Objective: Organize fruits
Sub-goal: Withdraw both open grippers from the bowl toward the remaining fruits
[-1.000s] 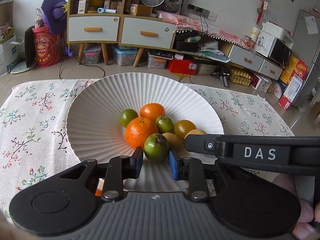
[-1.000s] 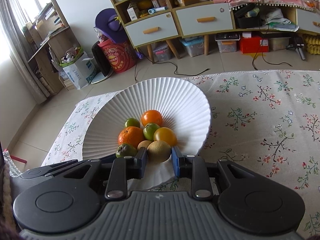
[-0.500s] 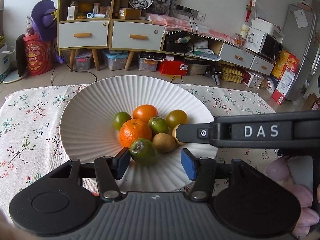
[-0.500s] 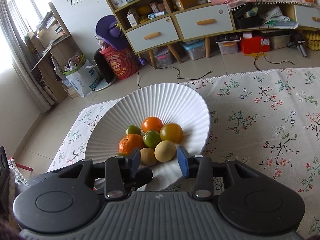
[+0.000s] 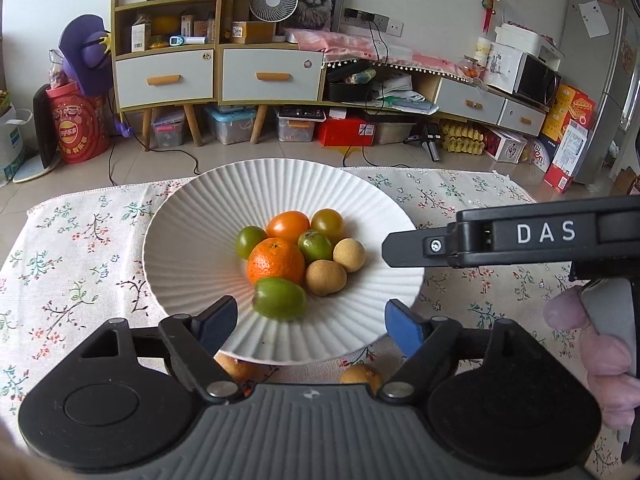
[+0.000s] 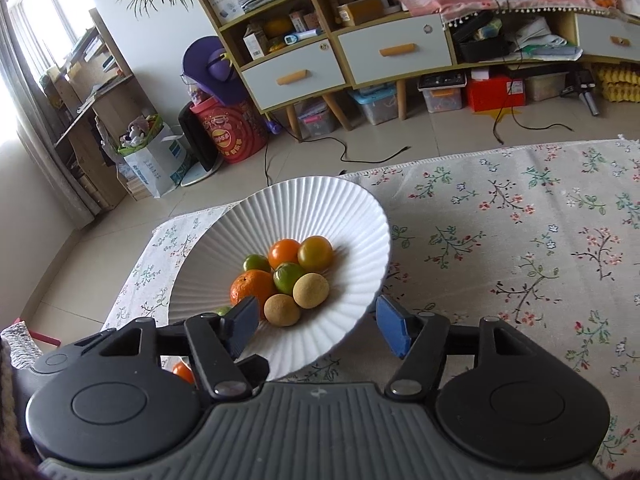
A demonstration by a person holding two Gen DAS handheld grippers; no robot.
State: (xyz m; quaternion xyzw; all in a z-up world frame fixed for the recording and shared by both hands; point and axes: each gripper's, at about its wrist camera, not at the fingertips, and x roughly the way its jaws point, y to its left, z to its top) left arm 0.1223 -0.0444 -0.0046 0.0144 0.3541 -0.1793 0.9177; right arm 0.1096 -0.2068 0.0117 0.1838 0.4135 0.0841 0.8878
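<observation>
Ribbed white bowl [image 5: 192,264] on the floral tablecloth [image 5: 80,280] holds eight fruits: a mandarin [image 5: 275,261], tomatoes, green fruits, two tan longans [image 5: 326,277]. Left gripper [image 5: 308,316] and right gripper [image 6: 312,322] have both just been opening; jaws wide, nothing gripped. Remaining: at least two fruits [image 5: 362,374] lie on the cloth beside the bowl's near rim.

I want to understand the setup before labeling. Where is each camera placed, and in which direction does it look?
Left wrist: on the left hand-held gripper, looking forward and down at the white plate; the right hand-held gripper and fingers show.
Right wrist: on the right hand-held gripper, same direction, from the plate's right.
Shared: plate, orange mandarin, floral cloth, cabinet.
</observation>
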